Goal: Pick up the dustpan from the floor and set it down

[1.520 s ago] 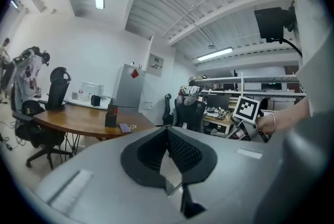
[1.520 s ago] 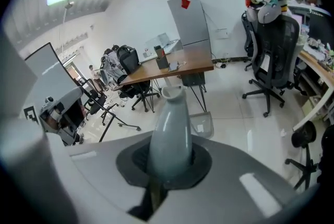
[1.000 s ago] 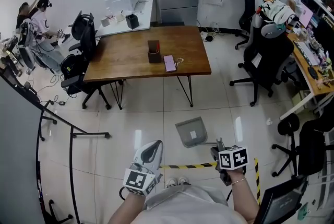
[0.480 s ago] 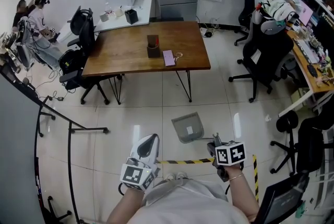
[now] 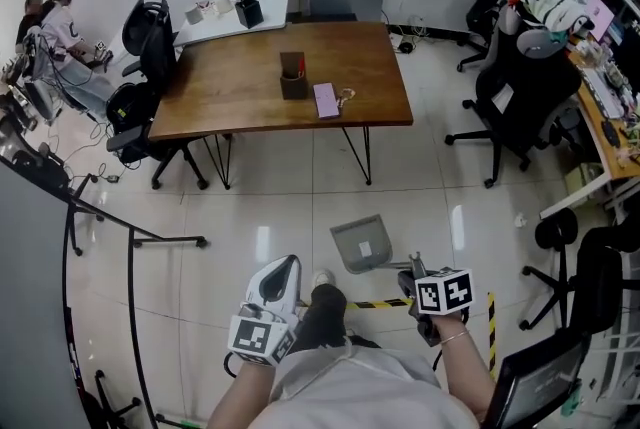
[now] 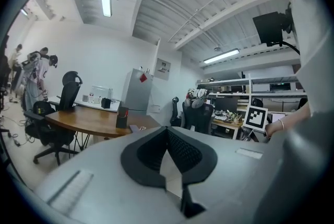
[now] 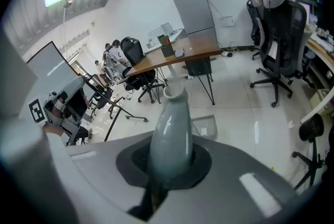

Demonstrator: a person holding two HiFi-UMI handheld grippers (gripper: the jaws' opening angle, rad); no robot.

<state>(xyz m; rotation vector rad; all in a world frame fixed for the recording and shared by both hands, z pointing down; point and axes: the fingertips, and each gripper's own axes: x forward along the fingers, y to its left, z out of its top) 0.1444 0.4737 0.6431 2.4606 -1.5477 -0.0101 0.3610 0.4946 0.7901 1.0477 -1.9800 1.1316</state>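
On the near side of the wooden table (image 5: pixel 260 87), the grey dustpan (image 5: pixel 362 244) sits low over the tiles (image 5: pixel 270 207), its handle (image 7: pixel 169 134) clamped in the right gripper (image 5: pixel 412 277), while the left gripper (image 5: pixel 282 275) is closed on nothing.

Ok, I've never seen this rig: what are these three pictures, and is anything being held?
No robot here: a person holds a two-jaw gripper in each hand. The wide picture comes from a camera on their head, looking down at a tiled floor; the other two ride on the grippers, looking along the jaws. The right gripper is closed on the grey dustpan by its handle; whether it's off the floor is unclear. The left gripper is closed and empty. Beyond stands a wooden table.
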